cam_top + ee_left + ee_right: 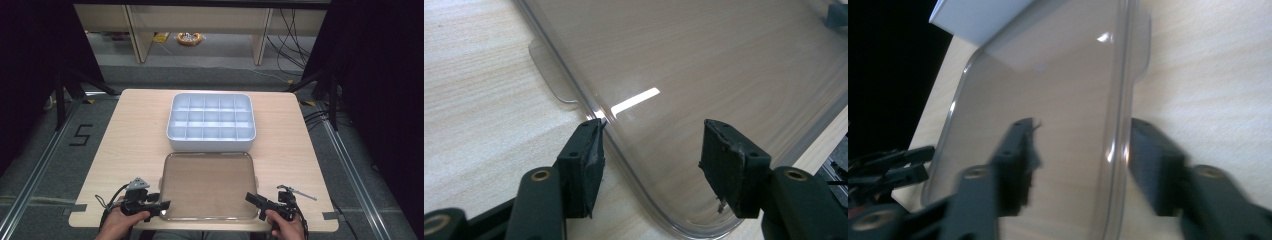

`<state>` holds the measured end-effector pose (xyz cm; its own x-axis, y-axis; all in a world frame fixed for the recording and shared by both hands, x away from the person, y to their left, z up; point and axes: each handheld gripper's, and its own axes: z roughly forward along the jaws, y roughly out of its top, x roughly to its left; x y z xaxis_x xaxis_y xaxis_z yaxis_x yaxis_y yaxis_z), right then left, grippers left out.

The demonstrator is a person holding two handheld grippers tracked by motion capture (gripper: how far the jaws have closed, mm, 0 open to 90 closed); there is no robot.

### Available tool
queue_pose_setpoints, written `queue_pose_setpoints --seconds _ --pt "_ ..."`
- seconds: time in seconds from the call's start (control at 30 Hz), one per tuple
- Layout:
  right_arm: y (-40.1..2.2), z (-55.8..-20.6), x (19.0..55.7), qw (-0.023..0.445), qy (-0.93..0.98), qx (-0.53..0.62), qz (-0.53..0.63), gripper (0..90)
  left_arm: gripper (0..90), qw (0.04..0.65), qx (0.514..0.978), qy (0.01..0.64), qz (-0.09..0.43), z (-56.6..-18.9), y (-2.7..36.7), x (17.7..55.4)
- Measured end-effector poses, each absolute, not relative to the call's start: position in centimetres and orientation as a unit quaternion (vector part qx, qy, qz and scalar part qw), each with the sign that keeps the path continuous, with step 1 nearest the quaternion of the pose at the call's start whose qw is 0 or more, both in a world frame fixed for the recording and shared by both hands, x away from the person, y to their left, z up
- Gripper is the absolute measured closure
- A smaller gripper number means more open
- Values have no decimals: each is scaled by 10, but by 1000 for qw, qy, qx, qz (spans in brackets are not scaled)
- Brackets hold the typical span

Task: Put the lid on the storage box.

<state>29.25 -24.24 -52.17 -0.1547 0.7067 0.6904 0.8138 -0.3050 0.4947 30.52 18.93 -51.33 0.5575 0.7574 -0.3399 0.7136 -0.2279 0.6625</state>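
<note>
- The clear lid [207,186] lies flat on the table [135,135], just in front of the white box [211,121].
- We see its long side run left to right.
- Our left gripper [162,206] sits apart over its left near corner.
- Our right gripper [253,200] straddles the right rim, not yet squeezing it.

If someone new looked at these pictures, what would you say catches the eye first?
Probably the clear plastic lid lying flat at the near edge of the wooden table, with the left gripper and the right gripper each straddling a near corner of it. Just behind it stands the white tray with its grid of empty compartments.
</note>
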Motion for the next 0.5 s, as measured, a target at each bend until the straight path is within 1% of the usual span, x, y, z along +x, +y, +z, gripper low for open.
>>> queue_pose_setpoints --seconds 0.03,0.13,0.17,0.2,0.23,0.27,0.3,0.33,0.43,0.47,0.5 --pt "-239 -522 292 69 -582 -646 -489 534 423 406 784 469 28 -513 189 305" --pt "-239 -524 293 18 -631 -613 -475 557 413 407 784 469 26 -513 190 305" --pt "-238 -523 291 17 -629 -611 -480 559 403 407 784 467 25 -513 190 305" --pt "-238 -520 289 27 -627 -616 -476 559 387 401 793 458 22 -513 191 305" --pt "-239 -521 289 14 -640 -595 -485 559 371 407 785 466 20 -513 188 304" --pt "-240 -518 286 13 -645 -587 -489 559 347 401 793 457 22 -513 190 304" --pt "-239 -514 282 22 -642 -588 -491 559 327 403 791 460 20 -513 189 304" --pt "-240 -513 282 6 -655 -571 -495 559 312 400 795 456 18 -513 190 304" --pt "-239 -506 277 -13 -669 -539 -512 558 285 410 784 466 10 -513 188 304" --pt "-236 -502 275 -4 -662 -549 -510 558 278 409 785 466 9 -513 189 305" --pt "-238 -502 276 -20 -675 -528 -515 557 276 409 784 467 6 -513 190 305"
